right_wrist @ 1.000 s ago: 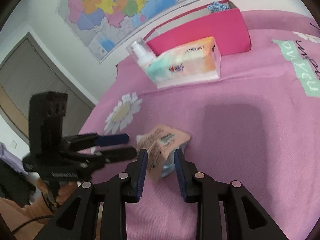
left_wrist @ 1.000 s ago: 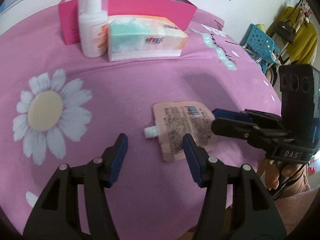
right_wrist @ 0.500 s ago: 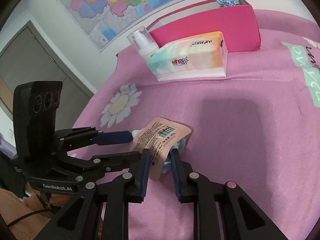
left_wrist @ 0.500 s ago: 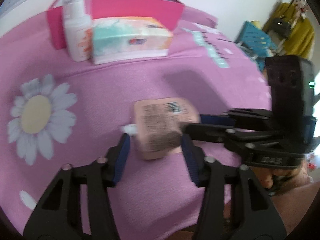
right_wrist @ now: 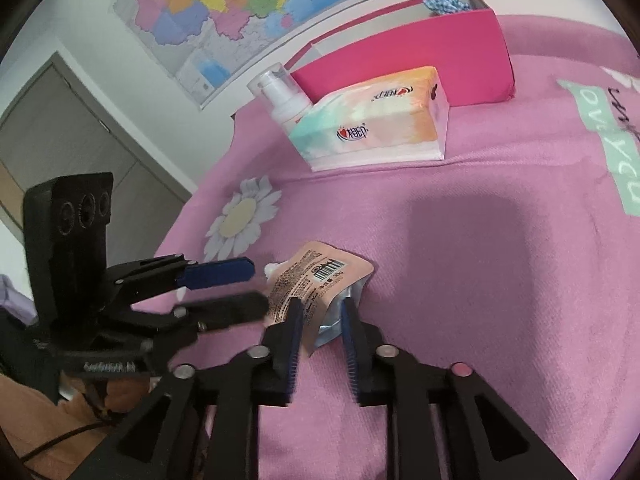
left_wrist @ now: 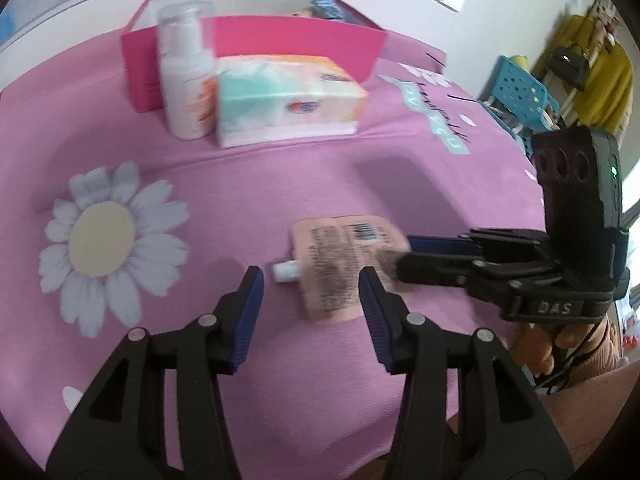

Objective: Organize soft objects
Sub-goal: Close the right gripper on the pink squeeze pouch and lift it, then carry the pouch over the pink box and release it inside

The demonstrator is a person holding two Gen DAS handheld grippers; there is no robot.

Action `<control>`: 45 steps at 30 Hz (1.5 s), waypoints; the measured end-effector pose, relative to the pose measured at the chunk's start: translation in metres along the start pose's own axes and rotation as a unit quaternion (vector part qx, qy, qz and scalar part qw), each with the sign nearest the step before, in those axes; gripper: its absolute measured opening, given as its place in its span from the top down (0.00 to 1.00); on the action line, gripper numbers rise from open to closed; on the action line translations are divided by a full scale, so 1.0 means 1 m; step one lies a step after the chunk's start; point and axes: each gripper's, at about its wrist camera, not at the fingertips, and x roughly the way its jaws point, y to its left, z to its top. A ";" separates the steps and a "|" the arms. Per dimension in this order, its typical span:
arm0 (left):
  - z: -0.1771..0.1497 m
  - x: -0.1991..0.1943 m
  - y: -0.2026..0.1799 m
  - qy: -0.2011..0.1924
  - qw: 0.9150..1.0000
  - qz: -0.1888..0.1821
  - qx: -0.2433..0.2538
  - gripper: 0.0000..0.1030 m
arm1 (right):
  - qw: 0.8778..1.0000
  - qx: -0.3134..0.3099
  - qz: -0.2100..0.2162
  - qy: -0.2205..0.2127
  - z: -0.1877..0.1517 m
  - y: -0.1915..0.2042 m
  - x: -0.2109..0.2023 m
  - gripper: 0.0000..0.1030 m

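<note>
1. Right hand-held black gripper with blue pads [right_wrist: 320, 316]: jaws narrowed onto the near end of a peach-coloured soft spouted pouch with printed text and a barcode [right_wrist: 320, 276], pads pressing that end from both sides.
2. Pouch [left_wrist: 340, 264]: lying low over the pink fabric table cover [left_wrist: 280, 184], white spout [left_wrist: 285, 270] pointing left in the left wrist view; resting or lifted, cannot tell.
3. Left hand-held black gripper with blue pads [left_wrist: 310, 300]: jaws spread wide, holding nothing, spout and lower half of the pouch between the two pads, apart from both.
4. Farther back on the cover: soft tissue pack in mint, white and orange wrap [left_wrist: 286, 100], just beside a white pump bottle with orange print [left_wrist: 186, 76] on its left.
5. Behind both: open magenta cardboard box [left_wrist: 296, 46], a blue patterned fabric item [right_wrist: 446, 2] inside at its far right corner.
6. Printed white daisy with pale yellow centre [left_wrist: 106, 240] on the cover, left of the pouch.
</note>
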 end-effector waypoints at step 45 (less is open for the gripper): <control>0.064 -0.029 -0.023 -0.058 0.998 -0.014 0.027 0.47 | 0.996 -0.062 -0.024 -0.057 0.050 0.019 -0.039 0.82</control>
